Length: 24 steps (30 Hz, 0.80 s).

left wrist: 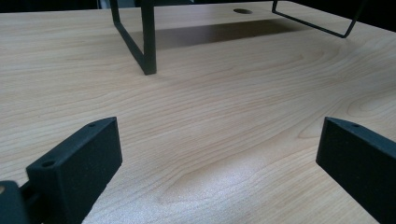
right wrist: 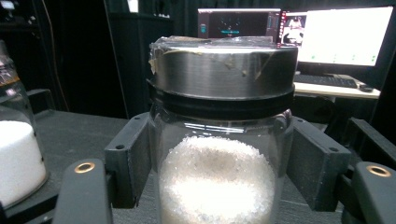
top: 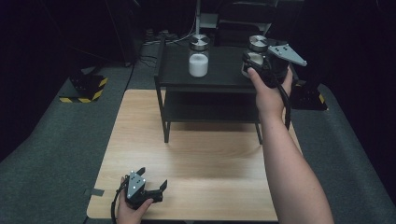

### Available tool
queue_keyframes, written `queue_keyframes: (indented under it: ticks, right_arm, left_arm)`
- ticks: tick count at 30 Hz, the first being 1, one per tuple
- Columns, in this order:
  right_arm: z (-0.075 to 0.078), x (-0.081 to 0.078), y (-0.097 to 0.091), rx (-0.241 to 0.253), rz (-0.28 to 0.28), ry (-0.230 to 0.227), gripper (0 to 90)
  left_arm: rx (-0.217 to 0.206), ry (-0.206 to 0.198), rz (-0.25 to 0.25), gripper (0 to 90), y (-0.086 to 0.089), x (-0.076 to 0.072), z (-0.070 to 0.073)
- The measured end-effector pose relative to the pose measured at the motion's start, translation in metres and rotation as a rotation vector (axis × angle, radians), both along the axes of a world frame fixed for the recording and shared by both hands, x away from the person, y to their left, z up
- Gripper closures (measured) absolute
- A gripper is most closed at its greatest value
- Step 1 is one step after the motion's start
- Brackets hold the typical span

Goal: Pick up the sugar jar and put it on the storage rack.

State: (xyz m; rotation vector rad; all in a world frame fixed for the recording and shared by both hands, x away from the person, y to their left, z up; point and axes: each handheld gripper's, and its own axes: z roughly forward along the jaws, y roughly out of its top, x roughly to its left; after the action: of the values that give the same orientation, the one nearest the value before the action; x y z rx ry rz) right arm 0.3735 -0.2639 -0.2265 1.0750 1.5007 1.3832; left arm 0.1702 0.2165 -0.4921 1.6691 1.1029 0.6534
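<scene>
A glass jar [right wrist: 219, 186] of coarse white crystals with a metal lid [top: 258, 43] is at the right end of the black shelf's top [top: 219, 77]. My right gripper [right wrist: 219, 161] is shut on it, one black pad [right wrist: 130, 158] pressed against each side of the glass just under the lid. The jar's base is hidden. A second jar [top: 198, 58] holding fine white powder stands at the left of the same shelf top, also seen as the jar [right wrist: 14, 158] at the left edge. My left gripper [top: 153, 178] rests low at the table's near left, open, with only bare wood between its jaws [left wrist: 219, 158].
The black two-level shelf stands at the far half of the wooden table [top: 210, 158]; its leg [left wrist: 148, 42] rises ahead of the left gripper. Grey carpet surrounds the table. Lit monitors [right wrist: 345, 35] glow on a desk behind the shelf.
</scene>
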Motion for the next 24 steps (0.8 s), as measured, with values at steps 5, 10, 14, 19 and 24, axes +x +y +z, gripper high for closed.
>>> queue_keyframes:
  ticks: [5,10,14,19,24]
  right_arm:
    - [-0.001,0.000,-0.001,-0.002,0.001,-0.004,30.2]
    - [0.001,0.000,-0.002,0.000,0.006,0.002,30.1]
    - [0.002,-0.002,-0.002,-0.005,0.004,-0.007,25.4]
    - [0.001,-0.005,-0.004,-0.008,0.025,-0.020,10.8]
    - [-0.003,-0.010,-0.002,-0.015,0.020,-0.048,0.0]
  left_arm:
    - [0.002,-0.002,0.001,0.6,0.000,0.000,0.000]
    - [0.000,-0.003,-0.001,0.6,0.000,0.000,0.000]
    - [0.002,-0.003,-0.003,0.6,0.000,0.000,0.000]
    - [0.003,-0.001,-0.004,0.6,0.000,0.000,0.000]
    - [0.000,-0.004,-0.004,0.6,0.001,0.000,0.000]
